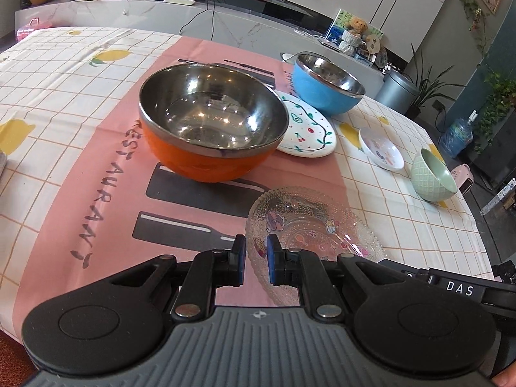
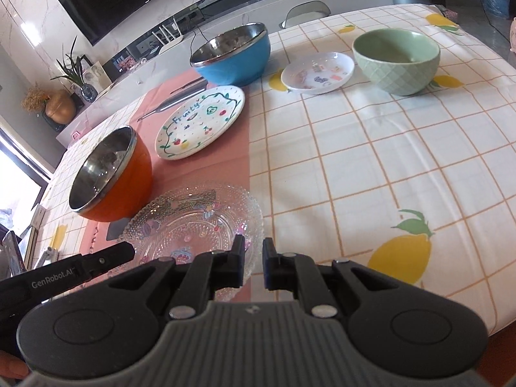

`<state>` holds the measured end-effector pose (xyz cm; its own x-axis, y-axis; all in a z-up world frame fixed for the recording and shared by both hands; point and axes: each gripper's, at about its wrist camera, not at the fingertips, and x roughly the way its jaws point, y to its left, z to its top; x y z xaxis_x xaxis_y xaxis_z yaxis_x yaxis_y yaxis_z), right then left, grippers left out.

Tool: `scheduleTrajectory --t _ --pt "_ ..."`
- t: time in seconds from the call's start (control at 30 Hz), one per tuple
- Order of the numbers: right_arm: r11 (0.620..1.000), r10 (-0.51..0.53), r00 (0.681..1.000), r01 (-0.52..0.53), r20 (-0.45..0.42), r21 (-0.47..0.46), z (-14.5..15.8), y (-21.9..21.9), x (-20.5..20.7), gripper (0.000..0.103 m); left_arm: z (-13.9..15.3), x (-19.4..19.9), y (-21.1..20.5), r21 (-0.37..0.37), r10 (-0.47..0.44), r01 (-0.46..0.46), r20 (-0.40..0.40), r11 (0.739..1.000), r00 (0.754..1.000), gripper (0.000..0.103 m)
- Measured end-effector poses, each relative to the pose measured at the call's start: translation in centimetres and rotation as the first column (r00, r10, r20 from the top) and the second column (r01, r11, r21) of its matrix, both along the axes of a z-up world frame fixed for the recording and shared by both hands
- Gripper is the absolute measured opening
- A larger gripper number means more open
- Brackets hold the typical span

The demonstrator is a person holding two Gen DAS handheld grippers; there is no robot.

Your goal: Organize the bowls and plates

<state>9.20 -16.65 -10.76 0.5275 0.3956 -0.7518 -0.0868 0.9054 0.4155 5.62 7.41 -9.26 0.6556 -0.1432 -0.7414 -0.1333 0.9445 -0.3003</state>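
A clear glass plate [image 1: 314,225] [image 2: 193,225] lies at the near edge of the pink runner. My left gripper [image 1: 256,259] hovers at its near left rim, jaws slightly apart and empty. My right gripper [image 2: 251,262] is at the plate's near right rim, jaws slightly apart and empty. An orange steel-lined bowl [image 1: 209,122] [image 2: 109,177] stands behind the plate. A white fruit-pattern plate [image 1: 309,132] [image 2: 201,121], a blue bowl [image 1: 327,84] [image 2: 233,54], a small white dish [image 1: 380,148] [image 2: 317,71] and a green bowl [image 1: 432,175] [image 2: 396,59] stand further back.
The table has a lemon-check cloth [image 2: 371,167] with a pink runner [image 1: 106,174]. The table's right edge drops off past the green bowl [image 1: 477,225]. A marble sideboard [image 1: 225,29] stands behind the table.
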Motion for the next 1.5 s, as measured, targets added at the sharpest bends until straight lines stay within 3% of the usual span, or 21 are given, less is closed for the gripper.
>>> scheduleTrajectory --t 0.57,0.73,0.8,0.87,1.03,1.33,1.5 --pt "0.999 0.018 1.0 -0.018 -0.006 -0.028 -0.4 1.3 0.6 0.007 -1.0 0.3 0.4 0.03 0.01 -0.009 -0.019 1.0 1.0 0.016" --pt "0.999 0.025 1.0 -0.025 0.005 -0.028 -0.2 1.5 0.5 0.014 -0.8 0.2 0.3 0.029 0.006 -0.006 -0.018 1.0 1.0 0.021" --pt "1.0 0.02 1.0 -0.02 0.018 -0.022 0.1 1.2 0.4 0.026 -0.6 0.0 0.4 0.019 0.003 -0.002 -0.008 1.0 1.0 0.028" --pt "1.0 0.011 1.0 -0.01 0.03 -0.025 0.4 1.0 0.3 0.031 -0.1 -0.1 0.2 0.03 0.002 -0.002 0.008 1.0 1.0 0.032" --pt "1.0 -0.016 1.0 0.016 0.026 -0.008 0.7 0.0 0.3 0.032 1.5 -0.2 -0.4 0.051 -0.005 0.002 0.054 0.999 0.999 0.041" --pt "0.999 -0.042 0.998 0.042 0.036 0.001 1.9 -0.7 0.5 0.04 3.1 1.5 -2.5 0.04 -0.078 0.074 0.096 0.996 0.992 0.041" --pt "0.999 -0.045 0.998 0.045 0.037 0.009 2.1 -0.9 0.7 0.041 2.9 2.6 -2.2 0.047 -0.05 0.047 0.068 0.998 0.996 0.041"
